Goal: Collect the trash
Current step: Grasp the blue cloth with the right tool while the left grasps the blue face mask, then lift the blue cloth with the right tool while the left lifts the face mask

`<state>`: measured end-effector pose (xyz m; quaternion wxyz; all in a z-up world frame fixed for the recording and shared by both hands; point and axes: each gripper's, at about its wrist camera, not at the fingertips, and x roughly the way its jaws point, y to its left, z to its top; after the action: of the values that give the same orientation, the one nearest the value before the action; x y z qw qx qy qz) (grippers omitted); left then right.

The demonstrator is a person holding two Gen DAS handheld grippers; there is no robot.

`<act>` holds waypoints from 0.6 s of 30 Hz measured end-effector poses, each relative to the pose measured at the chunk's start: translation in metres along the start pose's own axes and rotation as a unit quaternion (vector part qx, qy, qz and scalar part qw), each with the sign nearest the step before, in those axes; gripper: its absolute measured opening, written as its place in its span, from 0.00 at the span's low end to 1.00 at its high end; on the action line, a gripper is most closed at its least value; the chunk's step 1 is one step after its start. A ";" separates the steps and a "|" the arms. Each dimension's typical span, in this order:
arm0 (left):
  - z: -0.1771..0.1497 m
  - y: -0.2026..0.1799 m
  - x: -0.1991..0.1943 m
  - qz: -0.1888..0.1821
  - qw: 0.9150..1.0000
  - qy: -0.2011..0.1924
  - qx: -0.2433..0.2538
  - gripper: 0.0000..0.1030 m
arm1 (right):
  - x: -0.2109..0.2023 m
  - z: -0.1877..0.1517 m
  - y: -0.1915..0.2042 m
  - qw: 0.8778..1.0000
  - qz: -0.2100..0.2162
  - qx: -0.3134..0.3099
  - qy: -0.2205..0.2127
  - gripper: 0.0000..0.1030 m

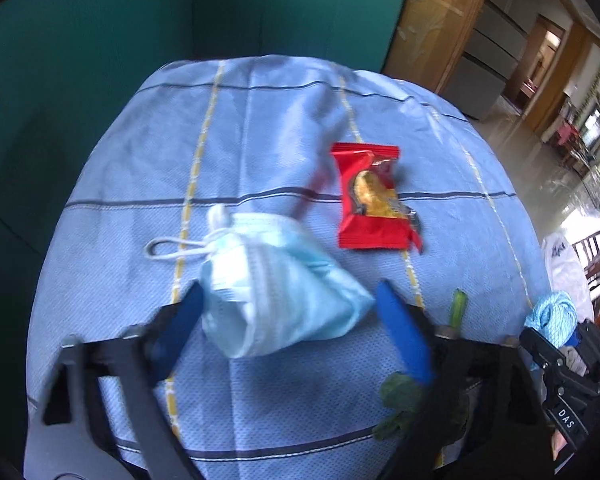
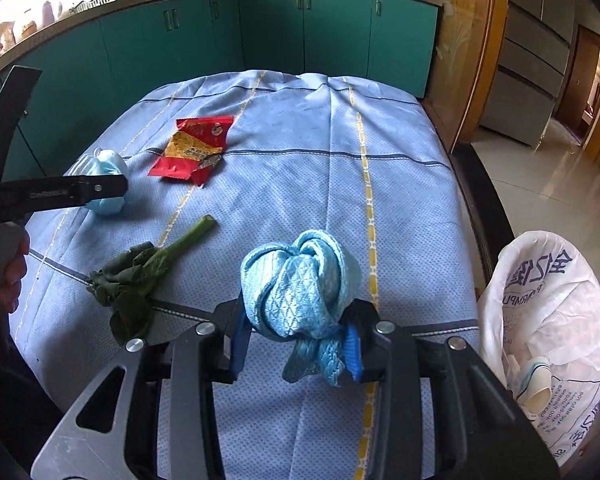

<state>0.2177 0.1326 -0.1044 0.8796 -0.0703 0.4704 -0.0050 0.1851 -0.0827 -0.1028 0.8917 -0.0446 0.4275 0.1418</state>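
Between the spread left gripper fingers lies a face mask; the right gripper clenches a blue cloth.

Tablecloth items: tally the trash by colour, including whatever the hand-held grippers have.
Light blue: 2, face mask and knotted cloth
Red: 1, snack wrapper
Green: 1, wilted vegetable stalk
Total: 4

both grippers have black frames, blue finger pads, silver screws.
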 end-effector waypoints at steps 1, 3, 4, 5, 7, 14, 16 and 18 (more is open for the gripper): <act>-0.001 -0.002 0.000 -0.006 1.000 0.002 0.005 0.67 | 0.000 0.000 0.002 1.000 0.001 -0.003 -0.001 0.38; -0.003 -0.005 -0.001 -0.010 1.000 0.002 0.013 0.54 | -0.001 -0.002 0.007 1.000 0.003 -0.012 -0.001 0.38; -0.003 -0.006 -0.001 -0.013 1.000 0.002 0.016 0.50 | -0.001 -0.003 0.009 1.000 0.003 -0.016 -0.001 0.38; -0.004 -0.007 -0.002 -0.018 1.000 0.001 0.019 0.44 | -0.001 -0.003 0.011 1.000 0.004 -0.018 0.000 0.39; -0.005 -0.007 -0.005 -0.026 0.999 0.001 0.022 0.33 | -0.001 -0.005 0.014 1.000 0.004 -0.021 0.000 0.42; -0.007 0.003 -0.031 -0.097 0.995 -0.021 0.011 0.22 | -0.011 -0.005 0.011 1.000 0.000 -0.015 -0.013 0.54; -0.007 0.011 -0.038 -0.112 0.993 -0.029 0.002 0.22 | -0.015 -0.005 0.008 1.000 -0.004 -0.009 -0.020 0.60; -0.007 0.018 -0.041 -0.120 0.992 -0.031 -0.007 0.35 | -0.018 -0.004 0.003 1.000 -0.009 -0.001 -0.025 0.66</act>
<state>0.1877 0.1530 -0.0770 0.8863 -0.1326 0.4309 -0.1055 0.1705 -0.0846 -0.0916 0.9033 -0.0457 0.4047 0.1350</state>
